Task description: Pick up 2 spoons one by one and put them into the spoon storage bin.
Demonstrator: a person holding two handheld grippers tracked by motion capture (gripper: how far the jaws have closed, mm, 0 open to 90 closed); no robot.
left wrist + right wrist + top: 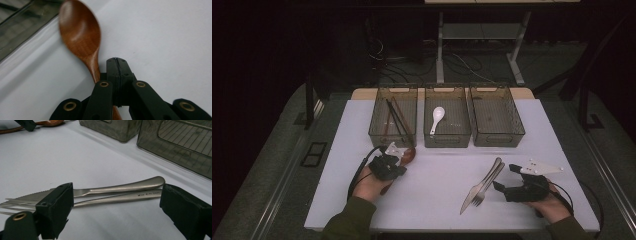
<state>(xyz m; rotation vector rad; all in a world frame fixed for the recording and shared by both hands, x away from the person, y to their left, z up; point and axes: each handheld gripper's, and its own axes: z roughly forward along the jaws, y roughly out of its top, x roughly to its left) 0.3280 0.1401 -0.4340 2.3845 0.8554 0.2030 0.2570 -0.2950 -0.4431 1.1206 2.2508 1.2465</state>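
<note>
On the left of the white table (437, 200), the left gripper (398, 161) has its jaws pressed together on the handle of a wooden spoon (81, 35). The spoon is reddish-brown and smooth, with an oval bowl that narrows into a slim handle; the grain shows faintly in the left gripper view. Its bowl lies just in front of the left bin (393, 135), close to the bin's near wall, and whether it touches the table I cannot tell.

That left bin holds dark chopsticks (396, 119). The middle bin (447, 137) holds a white soup spoon (436, 119). The right bin (497, 136) stands beside it.

Farther right, a steel knife (120, 187) and a steel fork (117, 198) lie side by side on the table, touching along their handles. The knife has a serrated edge and a rounded handle end; the fork's handle carries small stamped lettering. The right gripper (504, 177) has its jaws spread wide, one on each side of the pair, neither touching the metal.
</note>
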